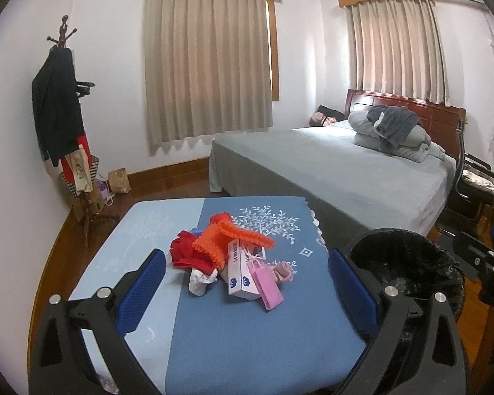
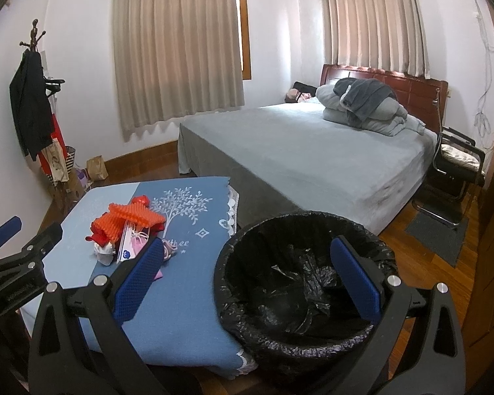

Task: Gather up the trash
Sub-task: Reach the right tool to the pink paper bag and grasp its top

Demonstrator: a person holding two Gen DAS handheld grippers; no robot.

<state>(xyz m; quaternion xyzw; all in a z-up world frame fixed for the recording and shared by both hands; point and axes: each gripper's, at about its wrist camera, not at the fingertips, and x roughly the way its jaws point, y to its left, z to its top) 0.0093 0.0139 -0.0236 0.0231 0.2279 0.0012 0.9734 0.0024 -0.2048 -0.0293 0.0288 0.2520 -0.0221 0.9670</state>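
A heap of trash lies on the blue-clothed table (image 1: 247, 335): orange foam netting (image 1: 220, 240), a red scrap (image 1: 187, 250), a white carton (image 1: 238, 273), a small pink bag (image 1: 266, 283) and crumpled white paper (image 1: 199, 281). My left gripper (image 1: 250, 283) is open, held just short of the heap with nothing between its blue pads. A bin with a black liner (image 2: 299, 283) stands by the table's right edge. Above its mouth my right gripper (image 2: 247, 275) hangs open and empty. The netting (image 2: 128, 219) also shows left of it.
A grey bed (image 1: 345, 164) runs behind the table and the bin. A coat stand (image 1: 66, 115) with dark clothes and a paper bag (image 1: 118, 181) stand by the left wall. A black chair (image 2: 454, 171) and a dark mat (image 2: 438, 233) sit on the wooden floor at right.
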